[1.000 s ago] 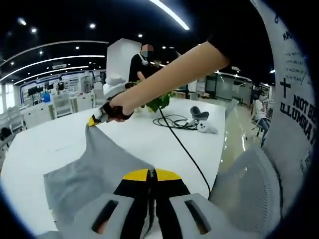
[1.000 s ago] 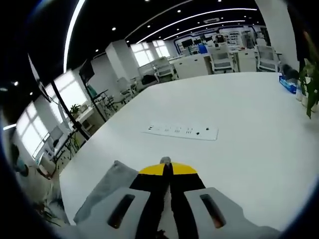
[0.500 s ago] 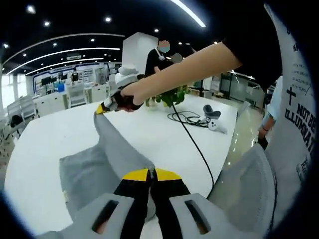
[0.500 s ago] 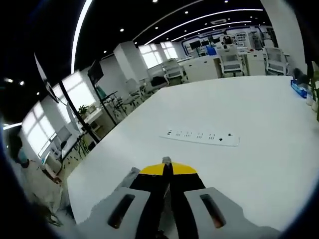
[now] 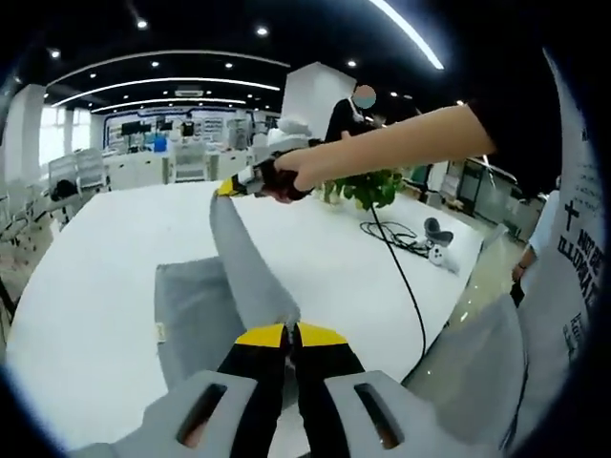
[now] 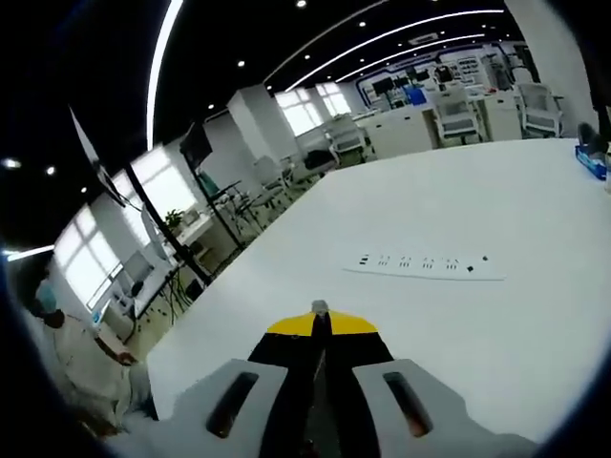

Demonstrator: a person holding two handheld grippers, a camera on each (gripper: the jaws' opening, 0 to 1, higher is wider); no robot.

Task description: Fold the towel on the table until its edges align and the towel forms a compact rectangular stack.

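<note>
A grey towel [image 5: 189,315] lies partly flat on the white table [image 5: 105,277]. One edge of it is lifted into a taut strip [image 5: 243,258] stretched between both grippers. My left gripper [image 5: 291,333] is shut on the near end of that strip. In the left gripper view the right gripper [image 5: 225,188], held in a person's hand, pinches the far end above the table. In the right gripper view my right gripper [image 6: 320,311] is shut, with a bit of grey cloth at its tips, and looks across the white table [image 6: 535,315].
A black cable [image 5: 406,277] runs to a white controller [image 5: 441,258] at the table's right side. A green plant [image 5: 370,187] and a standing person [image 5: 355,116] are behind. A white chair [image 5: 477,358] stands near right. A white power strip [image 6: 431,265] lies mid-table.
The right gripper has carried its end of the towel up and across, drawing the lifted edge into a narrower, tauter strip. In the right gripper view the towel beside the jaws has dropped out of sight.
</note>
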